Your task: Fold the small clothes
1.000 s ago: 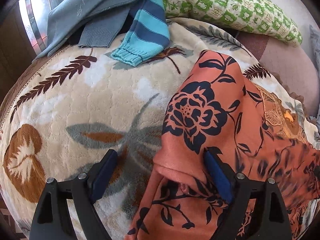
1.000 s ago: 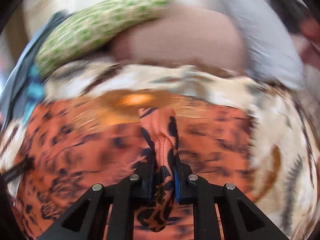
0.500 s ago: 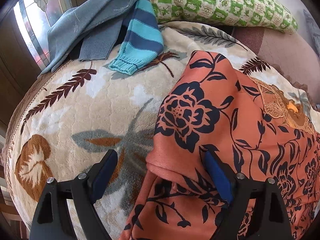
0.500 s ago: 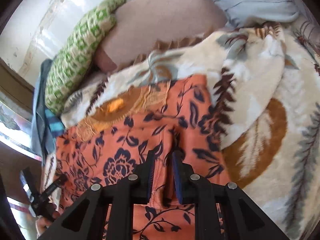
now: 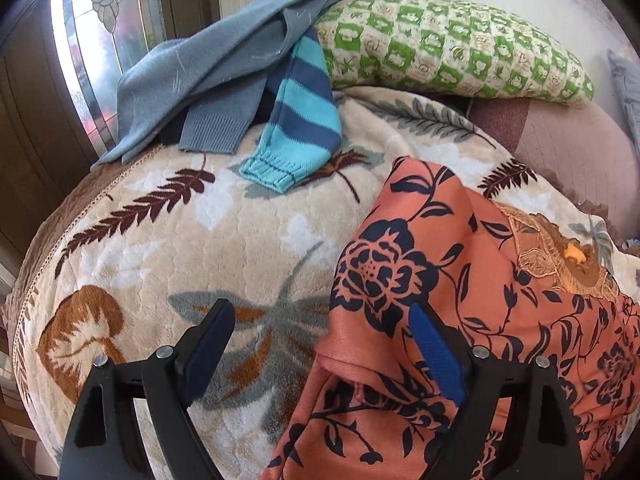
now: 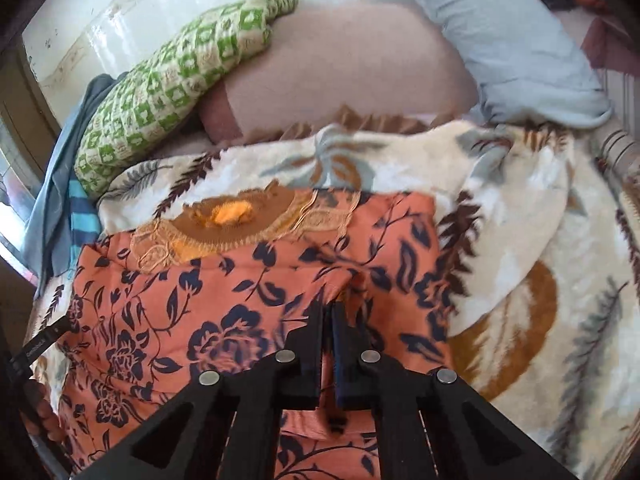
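My right gripper (image 6: 329, 312) has jaws pressed together above the orange blouse (image 6: 224, 304) on the bed (image 5: 160, 248), my left gripper (image 5: 320, 320) jaws spread.

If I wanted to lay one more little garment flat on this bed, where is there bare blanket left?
Bare blanket lies left of the orange floral garment, below the striped sleeve and grey sweater. Another patch lies on the orange garment's other side, below the pale blue cloth. The head end, by the green pillow, is crowded.
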`<state>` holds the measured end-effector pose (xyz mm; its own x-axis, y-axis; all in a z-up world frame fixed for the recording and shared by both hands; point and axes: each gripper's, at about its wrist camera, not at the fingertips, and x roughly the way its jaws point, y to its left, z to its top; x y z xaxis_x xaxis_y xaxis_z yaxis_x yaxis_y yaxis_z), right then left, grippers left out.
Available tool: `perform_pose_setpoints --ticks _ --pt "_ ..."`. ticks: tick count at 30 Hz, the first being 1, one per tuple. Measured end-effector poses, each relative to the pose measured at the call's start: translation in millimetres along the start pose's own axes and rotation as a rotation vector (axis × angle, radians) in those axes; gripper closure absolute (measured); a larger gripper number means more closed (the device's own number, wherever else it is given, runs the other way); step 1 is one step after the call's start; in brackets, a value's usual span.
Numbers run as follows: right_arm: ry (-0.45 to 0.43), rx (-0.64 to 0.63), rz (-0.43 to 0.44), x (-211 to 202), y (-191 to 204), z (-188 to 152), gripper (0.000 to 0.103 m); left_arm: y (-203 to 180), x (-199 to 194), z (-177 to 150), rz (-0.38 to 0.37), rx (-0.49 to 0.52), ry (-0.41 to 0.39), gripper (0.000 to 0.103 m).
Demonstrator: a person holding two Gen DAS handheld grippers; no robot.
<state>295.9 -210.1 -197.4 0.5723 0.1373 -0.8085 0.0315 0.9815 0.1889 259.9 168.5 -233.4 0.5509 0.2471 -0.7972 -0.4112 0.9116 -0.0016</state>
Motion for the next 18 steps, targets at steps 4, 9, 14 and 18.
perform_pose_setpoints --ticks 4,9,14,18 --pt "-0.03 0.021 -0.122 -3 -25 2 0.1 -21 1 -4 0.005 0.091 0.003 0.013" --pt "0.121 0.258 0.131 15 -67 -9 0.096 -43 16 -14 0.047 0.194 0.065 0.013" --pt "0.142 0.219 0.182 19 -45 -9 0.088 -40 16 -14 0.039 0.181 0.074 0.013" --pt "0.22 0.227 0.214 37 -39 -15 0.088 -37 17 -12 0.029 0.164 0.081 0.013"
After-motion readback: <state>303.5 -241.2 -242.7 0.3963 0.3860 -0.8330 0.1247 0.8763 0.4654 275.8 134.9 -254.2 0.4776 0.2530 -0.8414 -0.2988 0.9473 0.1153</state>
